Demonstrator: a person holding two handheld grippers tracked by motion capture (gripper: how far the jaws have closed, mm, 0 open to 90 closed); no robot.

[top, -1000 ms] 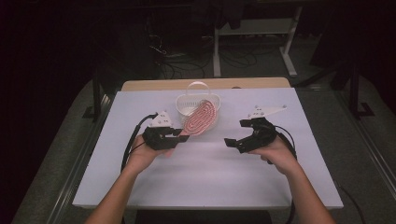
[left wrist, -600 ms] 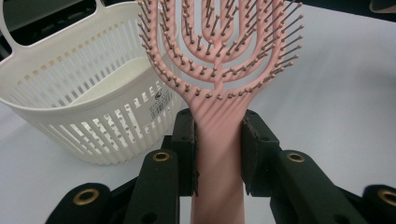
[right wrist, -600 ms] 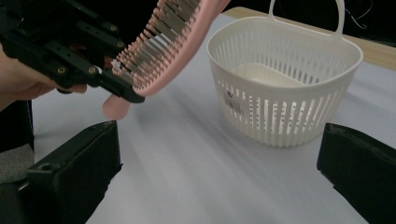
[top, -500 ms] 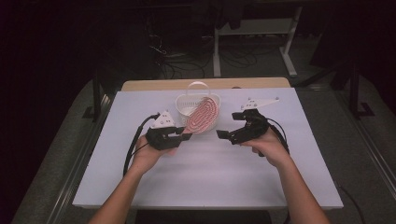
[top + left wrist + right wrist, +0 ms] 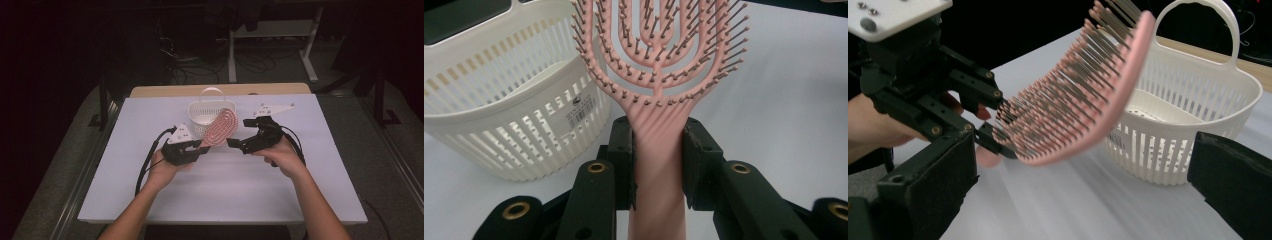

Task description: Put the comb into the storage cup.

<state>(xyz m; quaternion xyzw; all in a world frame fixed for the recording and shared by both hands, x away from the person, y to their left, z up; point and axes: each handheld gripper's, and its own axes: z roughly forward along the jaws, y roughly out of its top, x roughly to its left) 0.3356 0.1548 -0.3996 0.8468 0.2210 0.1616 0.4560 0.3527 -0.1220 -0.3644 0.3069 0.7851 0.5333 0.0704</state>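
A pink vented hairbrush [image 5: 221,127] stands tilted above the table, bristles toward the right hand. My left gripper [image 5: 202,148] is shut on its handle; in the left gripper view both pads press the handle [image 5: 658,170] just below the brush head [image 5: 659,60]. My right gripper [image 5: 235,145] is open, its tips close to the lower edge of the brush head. In the right gripper view its jaws stand wide apart [image 5: 1083,185] with the brush [image 5: 1083,95] ahead of them and nothing touching the pads.
A white slotted basket [image 5: 202,117] with a loop handle stands just behind the brush, near the table's far edge; it looks empty [image 5: 1188,100]. The white table top [image 5: 225,190] spreads in front of both hands. Cables trail from each gripper.
The right gripper has moved left toward the brush head and risen slightly. The left gripper and the brush have stayed in place.
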